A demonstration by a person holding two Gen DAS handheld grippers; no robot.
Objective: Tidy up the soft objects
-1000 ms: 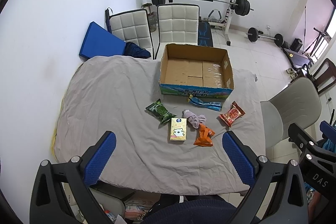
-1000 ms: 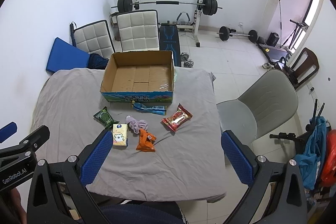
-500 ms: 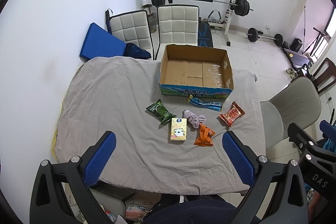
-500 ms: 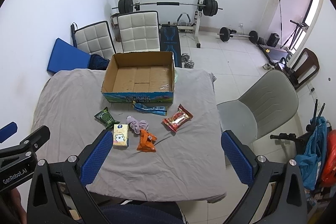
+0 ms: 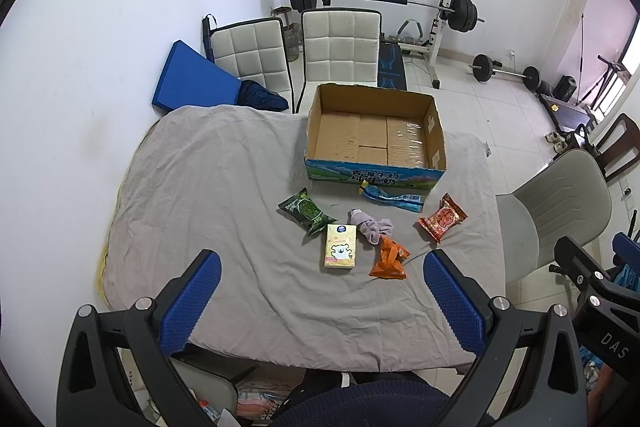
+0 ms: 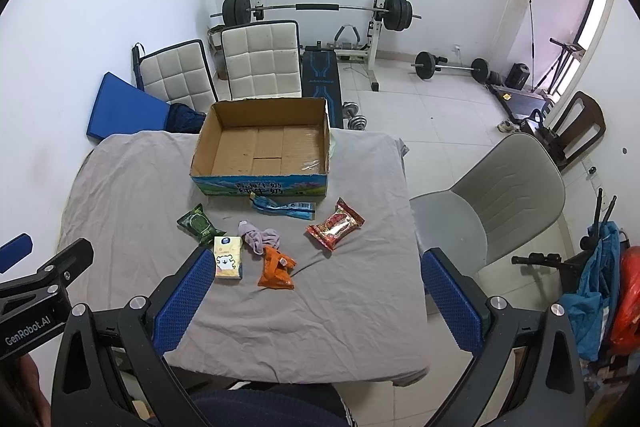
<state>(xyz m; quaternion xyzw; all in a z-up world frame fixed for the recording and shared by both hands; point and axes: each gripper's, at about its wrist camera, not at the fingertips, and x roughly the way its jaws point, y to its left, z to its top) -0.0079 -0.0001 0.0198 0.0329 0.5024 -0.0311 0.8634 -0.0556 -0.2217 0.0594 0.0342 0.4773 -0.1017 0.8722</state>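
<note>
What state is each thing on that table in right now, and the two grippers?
Cardboard box: open, empty.
Green packet: flat on the cloth.
Yellow tissue pack: lying flat.
Sock: crumpled, touching the orange packet.
Blue packet: against the box front.
Red packet: lying apart.
Left gripper: open, empty.
Right gripper: open, empty.

Lighting: bright, even daylight; source at the blown-out window [image 5: 630, 51] and pale doorway [image 6: 600, 11] on the right, both overexposed with pinkish wash on adjoining walls. Shadows: soft, faint, short beneath the open brown cardboard box [image 5: 374, 135] and in creases of the wrinkled grey cloth [image 5: 208, 187]. Focus: sharp centrally; slight softening toward edges. Distortion: strong fisheye curvature, white walls [image 6: 100, 7] bowed, black circular vignette in all corners. Glare: mild sheen on the white tiled floor [image 6: 440, 107].
</note>
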